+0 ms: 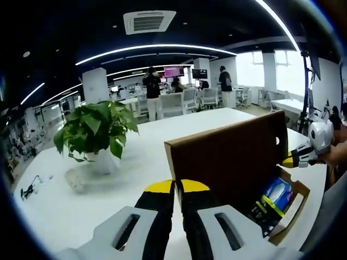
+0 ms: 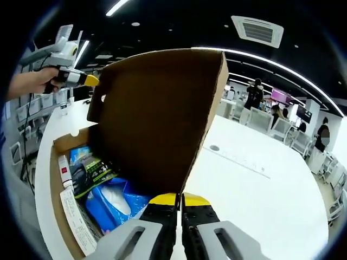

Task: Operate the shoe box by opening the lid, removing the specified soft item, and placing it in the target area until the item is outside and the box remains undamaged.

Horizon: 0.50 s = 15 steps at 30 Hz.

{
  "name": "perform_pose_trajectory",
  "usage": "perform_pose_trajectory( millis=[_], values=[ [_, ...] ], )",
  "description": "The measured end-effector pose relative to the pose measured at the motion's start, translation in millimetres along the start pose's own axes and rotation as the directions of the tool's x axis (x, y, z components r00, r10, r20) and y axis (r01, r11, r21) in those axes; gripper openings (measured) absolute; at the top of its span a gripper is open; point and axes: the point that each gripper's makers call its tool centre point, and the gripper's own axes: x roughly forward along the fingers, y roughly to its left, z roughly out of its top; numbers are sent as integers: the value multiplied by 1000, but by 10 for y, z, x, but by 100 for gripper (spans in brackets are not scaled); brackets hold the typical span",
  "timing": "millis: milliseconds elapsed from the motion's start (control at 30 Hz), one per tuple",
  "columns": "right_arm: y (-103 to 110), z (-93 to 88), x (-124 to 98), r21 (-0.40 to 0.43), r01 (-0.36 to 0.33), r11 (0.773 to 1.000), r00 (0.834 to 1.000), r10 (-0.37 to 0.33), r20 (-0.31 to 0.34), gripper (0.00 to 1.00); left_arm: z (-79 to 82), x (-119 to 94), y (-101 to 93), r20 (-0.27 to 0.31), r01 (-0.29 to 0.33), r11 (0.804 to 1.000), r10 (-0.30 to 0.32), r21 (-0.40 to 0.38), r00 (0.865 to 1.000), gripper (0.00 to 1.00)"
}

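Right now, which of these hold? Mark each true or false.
1. The lid of the shoe box stands raised. True.
2. The box is empty. False: a blue packet and other packets lie inside.
3. A potted plant stands on the white table, apart from the box. True.
4. The right hand-held gripper hangs well clear of the lid. False: its jaws are closed on the lid's edge.

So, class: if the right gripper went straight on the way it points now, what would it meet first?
Most likely the raised brown lid of the shoe box: the right gripper points at its edge, with shut jaws; depth is uncertain.
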Motion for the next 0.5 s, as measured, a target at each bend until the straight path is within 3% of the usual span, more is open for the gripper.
perform_pose_trajectory(
  millis=[233,500],
  values=[
    [-5,4,4,14,-5,1000,1000,5,-2,0,-156,39,25,-40,4,1000,-4,-8,999,7],
    [-16,11,7,33,-5,999,1000,5,-5,0,-451,52,-59,-103,26,999,-28,-23,994,9]
  ],
)
